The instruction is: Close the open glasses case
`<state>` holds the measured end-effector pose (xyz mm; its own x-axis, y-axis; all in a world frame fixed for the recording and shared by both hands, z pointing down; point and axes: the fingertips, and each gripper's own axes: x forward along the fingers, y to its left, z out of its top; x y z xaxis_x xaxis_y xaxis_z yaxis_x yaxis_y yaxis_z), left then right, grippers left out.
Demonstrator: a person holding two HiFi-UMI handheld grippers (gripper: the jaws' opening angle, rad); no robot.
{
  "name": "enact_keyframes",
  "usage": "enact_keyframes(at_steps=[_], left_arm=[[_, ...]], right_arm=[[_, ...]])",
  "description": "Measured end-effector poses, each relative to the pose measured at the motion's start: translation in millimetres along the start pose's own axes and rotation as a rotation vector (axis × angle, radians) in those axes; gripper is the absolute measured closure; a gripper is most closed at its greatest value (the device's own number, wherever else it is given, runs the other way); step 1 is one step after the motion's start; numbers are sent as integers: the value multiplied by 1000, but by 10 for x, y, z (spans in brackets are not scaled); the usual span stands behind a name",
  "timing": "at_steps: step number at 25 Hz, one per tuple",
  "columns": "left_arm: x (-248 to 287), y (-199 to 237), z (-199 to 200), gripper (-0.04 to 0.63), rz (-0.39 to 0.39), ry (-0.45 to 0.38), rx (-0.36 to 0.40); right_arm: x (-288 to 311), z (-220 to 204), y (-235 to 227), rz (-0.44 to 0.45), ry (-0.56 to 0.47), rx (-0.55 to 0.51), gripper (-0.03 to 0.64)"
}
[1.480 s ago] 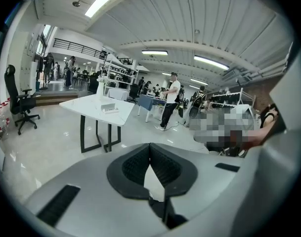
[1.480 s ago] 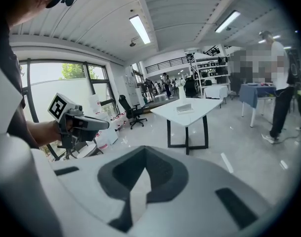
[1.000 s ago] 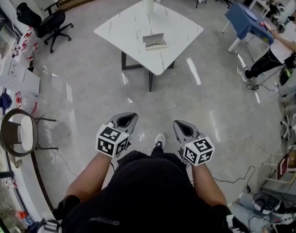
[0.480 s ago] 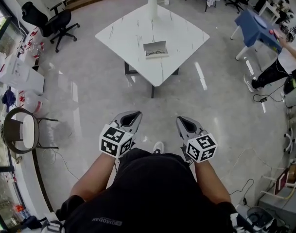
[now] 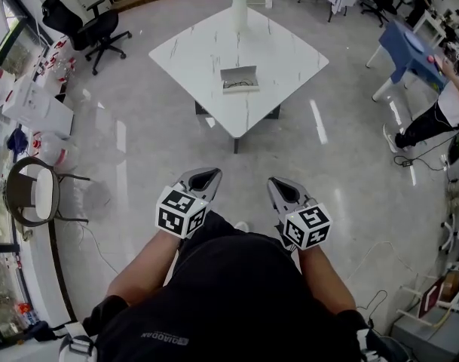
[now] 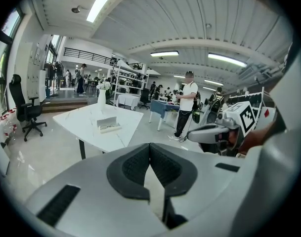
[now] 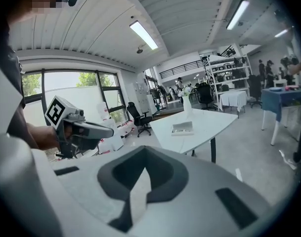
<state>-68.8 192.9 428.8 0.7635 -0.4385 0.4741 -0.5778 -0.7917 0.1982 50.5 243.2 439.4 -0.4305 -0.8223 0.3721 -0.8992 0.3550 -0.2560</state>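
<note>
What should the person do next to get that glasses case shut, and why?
Probably step forward to the white marble-topped table. The open pale grey glasses case lies on it, lid up, well beyond the left gripper and the right gripper. Both are held close to the body, jaws together with nothing between them.

I hold my left gripper (image 5: 201,178) and right gripper (image 5: 283,190) side by side above the floor (image 5: 139,149). Well ahead of their fingers, the open glasses case (image 5: 240,78) lies on the white bench (image 5: 191,47), with a vase (image 5: 240,6) beyond it.
</note>
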Motion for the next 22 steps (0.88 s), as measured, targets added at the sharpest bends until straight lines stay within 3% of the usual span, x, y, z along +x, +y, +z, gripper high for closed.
enact_keyframes(at_steps=[8, 14, 22], left_arm=[[211, -1, 145, 592, 28, 10, 6], [193, 38, 12, 592, 42, 50, -31], [393, 175, 163, 592, 32, 48, 7]], right_arm=[[2, -52, -223, 19, 13, 30, 615], [64, -157, -268, 29, 37, 54, 615], [158, -220, -351, 15, 30, 88, 615]])
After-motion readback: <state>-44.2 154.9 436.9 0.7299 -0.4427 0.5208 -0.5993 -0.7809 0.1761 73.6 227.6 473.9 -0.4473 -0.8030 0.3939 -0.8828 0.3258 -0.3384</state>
